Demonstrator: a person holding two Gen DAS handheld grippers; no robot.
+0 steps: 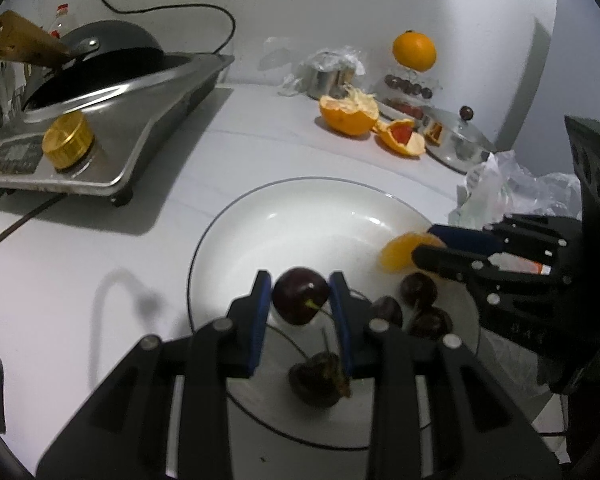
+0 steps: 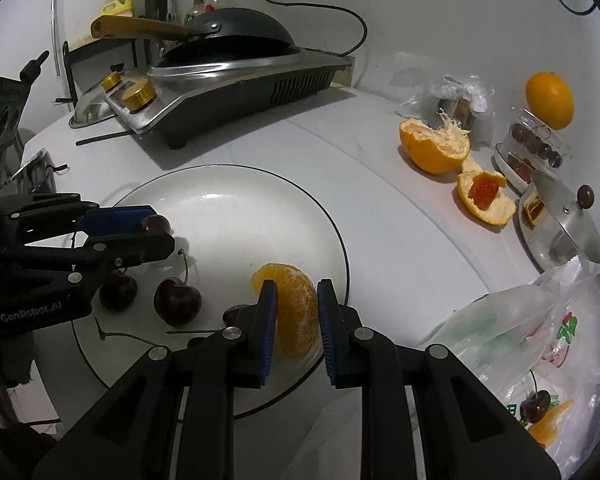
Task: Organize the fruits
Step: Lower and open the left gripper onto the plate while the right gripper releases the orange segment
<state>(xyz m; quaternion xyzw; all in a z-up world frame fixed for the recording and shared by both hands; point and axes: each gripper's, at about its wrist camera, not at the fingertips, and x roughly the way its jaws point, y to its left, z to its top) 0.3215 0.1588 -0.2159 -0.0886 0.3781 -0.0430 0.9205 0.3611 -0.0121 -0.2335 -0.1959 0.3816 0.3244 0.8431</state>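
The left gripper's (image 1: 300, 294) jaws are clenched on a cherry (image 1: 299, 300), the right gripper's (image 2: 297, 312) jaws on an orange segment (image 2: 298, 308), above the plate (image 2: 260, 200).

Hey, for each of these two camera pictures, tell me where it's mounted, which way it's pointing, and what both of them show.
Left wrist: sits on the left gripper, looking down along its jaws at the white plate; they're shut on a cherry, and the right gripper enters from the right.
Right wrist: sits on the right gripper, looking down at the plate; its jaws are shut on an orange segment, and the left gripper enters from the left.
Shared: plate, cherries, both grippers, stove, whole orange.
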